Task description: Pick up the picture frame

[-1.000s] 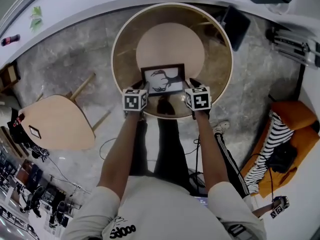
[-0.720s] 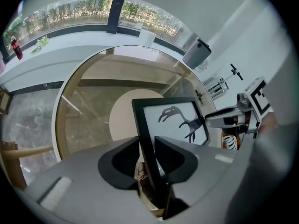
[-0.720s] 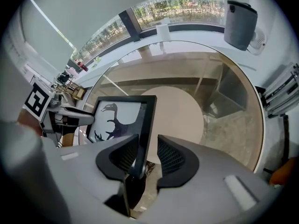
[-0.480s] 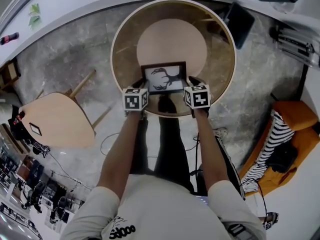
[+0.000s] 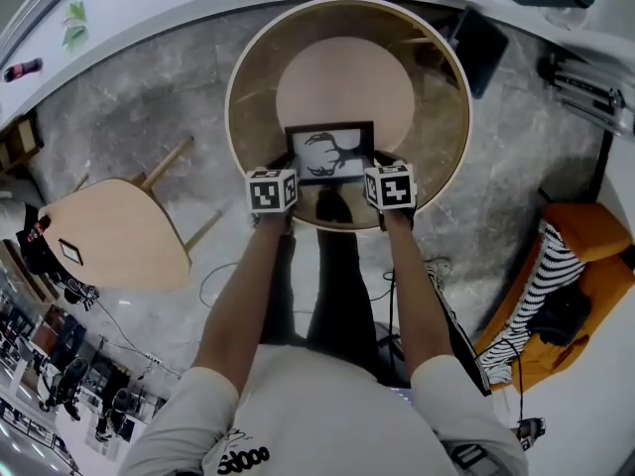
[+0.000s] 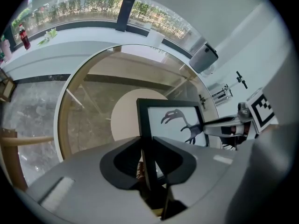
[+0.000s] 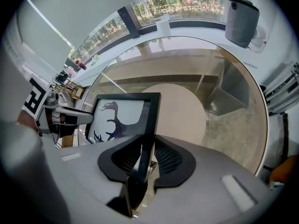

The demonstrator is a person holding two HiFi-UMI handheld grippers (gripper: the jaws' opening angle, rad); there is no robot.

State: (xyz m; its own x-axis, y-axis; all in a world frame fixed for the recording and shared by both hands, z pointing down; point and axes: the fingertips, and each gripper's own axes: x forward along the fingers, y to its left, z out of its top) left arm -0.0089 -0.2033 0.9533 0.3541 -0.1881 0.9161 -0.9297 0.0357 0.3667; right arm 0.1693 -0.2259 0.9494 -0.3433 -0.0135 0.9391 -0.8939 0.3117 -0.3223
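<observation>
The picture frame (image 5: pixel 330 154), black-edged with a dark antlered-animal print, stands on the near side of the round glass table (image 5: pixel 243 77). My left gripper (image 5: pixel 289 173) is at its left edge and my right gripper (image 5: pixel 376 169) at its right edge. In the left gripper view the frame (image 6: pixel 173 122) has its left bar between the jaws of the left gripper (image 6: pixel 145 146), which are closing with the pads against it. In the right gripper view the right bar of the frame (image 7: pixel 119 118) sits between the closing jaws of the right gripper (image 7: pixel 147 143), pads touching.
A pale round base (image 5: pixel 344 77) shows under the glass. A wooden side table (image 5: pixel 109 241) stands at the left, and an orange seat with a striped cushion (image 5: pixel 575 256) at the right. A dark panel (image 5: pixel 476 48) leans beyond the table's far right rim.
Both grippers have edged slightly inward onto the frame's two side bars. The frame stays on the glass in the same spot.
</observation>
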